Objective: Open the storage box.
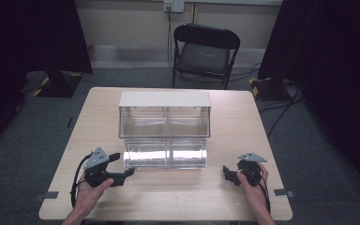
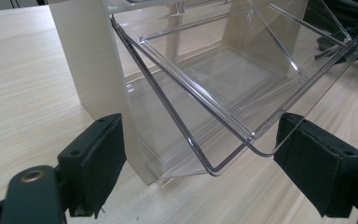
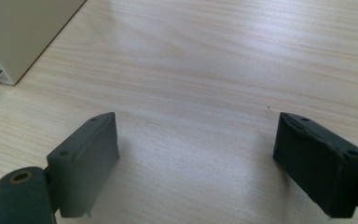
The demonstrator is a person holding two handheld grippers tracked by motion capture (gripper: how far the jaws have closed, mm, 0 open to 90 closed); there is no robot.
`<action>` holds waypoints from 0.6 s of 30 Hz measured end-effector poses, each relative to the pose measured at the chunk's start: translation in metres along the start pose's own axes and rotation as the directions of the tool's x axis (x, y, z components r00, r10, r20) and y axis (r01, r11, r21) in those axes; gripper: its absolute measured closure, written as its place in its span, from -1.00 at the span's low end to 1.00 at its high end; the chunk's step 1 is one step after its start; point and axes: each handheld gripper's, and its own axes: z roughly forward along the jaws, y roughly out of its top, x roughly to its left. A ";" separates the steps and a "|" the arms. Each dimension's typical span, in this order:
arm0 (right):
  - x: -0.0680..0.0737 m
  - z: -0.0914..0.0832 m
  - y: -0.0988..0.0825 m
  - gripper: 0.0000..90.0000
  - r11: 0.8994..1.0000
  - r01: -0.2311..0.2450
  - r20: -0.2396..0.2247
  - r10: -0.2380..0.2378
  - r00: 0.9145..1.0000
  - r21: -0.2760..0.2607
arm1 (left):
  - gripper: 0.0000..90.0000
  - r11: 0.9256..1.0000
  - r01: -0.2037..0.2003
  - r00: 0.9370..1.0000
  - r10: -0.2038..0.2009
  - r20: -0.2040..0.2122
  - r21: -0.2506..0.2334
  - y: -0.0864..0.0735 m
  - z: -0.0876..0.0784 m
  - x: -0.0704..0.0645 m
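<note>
A clear plastic bin unit (image 1: 165, 126) with a beige top panel (image 1: 164, 99) stands on the light wood tabletop (image 1: 225, 197), centred between the left and right edges and closer to the far edge than to the near one. Its lower transparent bins (image 1: 165, 158) are tilted open toward the near edge.

The left hand-held gripper (image 1: 130, 172) rests near the near-left corner of the tabletop, held by the person's left hand (image 1: 91, 190). Its jaws stand wide apart and grip nothing. In the left gripper view, the left hand-held gripper (image 2: 200, 154) points at the tilted clear bin (image 2: 242, 88); the bin's lower front corner lies between the two black pads (image 2: 95, 161) without touching either. The beige side wall (image 2: 86, 60) of the unit stands upright just beyond the left pad.

The right hand-held gripper (image 1: 228, 174) rests near the near-right corner, held by the person's right hand (image 1: 253, 185), well apart from the bin unit. In the right gripper view, the right hand-held gripper (image 3: 196, 158) has its jaws spread wide over bare tabletop (image 3: 205, 70), gripping nothing. A beige corner of the unit (image 3: 18, 32) appears at the upper left of that view.

A black folding chair (image 1: 204, 54) stands on the floor beyond the far edge.
</note>
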 end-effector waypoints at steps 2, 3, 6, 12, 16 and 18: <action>0.000 0.000 0.000 -0.71 1.000 0.000 0.000 0.000 1.000 0.000 | -0.65 1.000 0.003 1.000 -0.003 0.002 -0.002 0.000 0.000 0.000; 0.000 0.000 0.000 -0.71 1.000 0.000 0.000 0.000 1.000 0.000 | -0.66 1.000 -0.001 1.000 0.001 0.002 0.002 0.000 0.000 0.001; 0.000 0.000 0.000 -0.71 1.000 0.000 0.000 0.000 1.000 0.000 | -0.66 1.000 0.010 1.000 -0.010 0.005 -0.002 0.000 0.000 0.000; 0.000 0.000 0.000 -0.71 1.000 0.000 0.000 0.000 1.000 0.000 | -0.66 1.000 0.026 1.000 -0.025 0.018 -0.010 0.002 0.002 -0.002; 0.000 0.000 0.000 -0.71 1.000 0.000 0.000 0.000 1.000 0.000 | -0.65 1.000 0.023 1.000 -0.023 0.020 -0.013 0.004 0.001 -0.004; 0.000 0.000 0.000 -0.71 1.000 0.000 0.000 0.000 1.000 0.001 | -0.65 1.000 0.026 0.999 -0.026 0.021 -0.015 0.004 0.001 -0.004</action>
